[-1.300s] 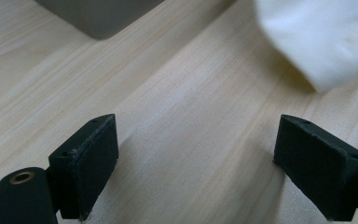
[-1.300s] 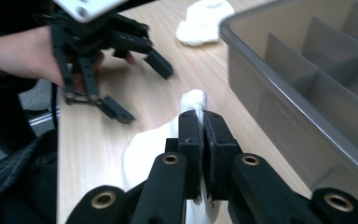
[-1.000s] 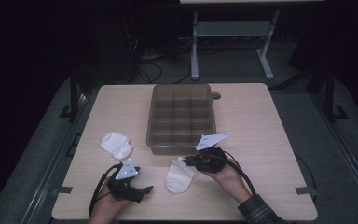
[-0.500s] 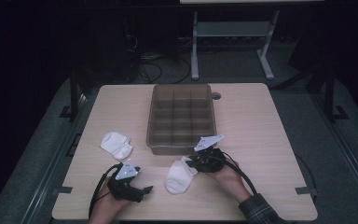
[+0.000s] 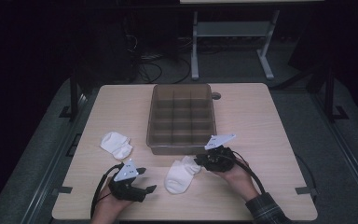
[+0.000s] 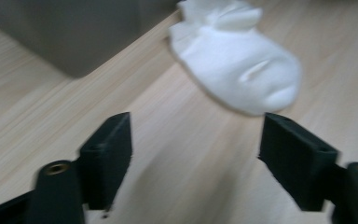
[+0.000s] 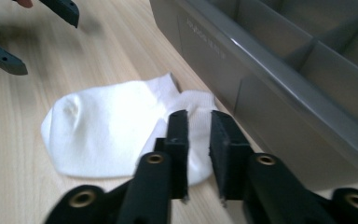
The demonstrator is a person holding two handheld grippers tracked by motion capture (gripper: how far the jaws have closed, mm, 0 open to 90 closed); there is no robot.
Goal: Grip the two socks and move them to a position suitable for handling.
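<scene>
A: Dark room, pale wood table [image 5: 261, 121] lit in the middle. Grey divided tray [image 5: 182, 119] at centre, compartments bare as far as visible.

B: Socks?

A: Two white ones. Near sock [image 5: 181, 173] flat on the wood, just in front of the tray's near wall, between both hands. Second sock [image 5: 116, 143] off to the left of the tray, well apart from either claw.

B: Right gripper [image 5: 205, 161]?

A: Down at the cuff end of the near sock, close to the tray's front wall. From its own camera: jaws narrow, only a thin slot between the pads, sock [image 7: 116, 135] lying under and past the tips. Closing a bit further just now. Cloth pinched or not: cannot tell, no fabric clearly seen in the slot. Tray wall [image 7: 279, 102] right alongside.

B: Left gripper [image 5: 145, 181]?

A: Low near the front edge, pointing toward the toe end of the same sock. Jaws wide but just been closing in; nothing between them, bare wood only. Sock [image 6: 242, 70] ahead of the tips, not touching. Tray corner [image 6: 74, 32] up at the left of that view.
</scene>
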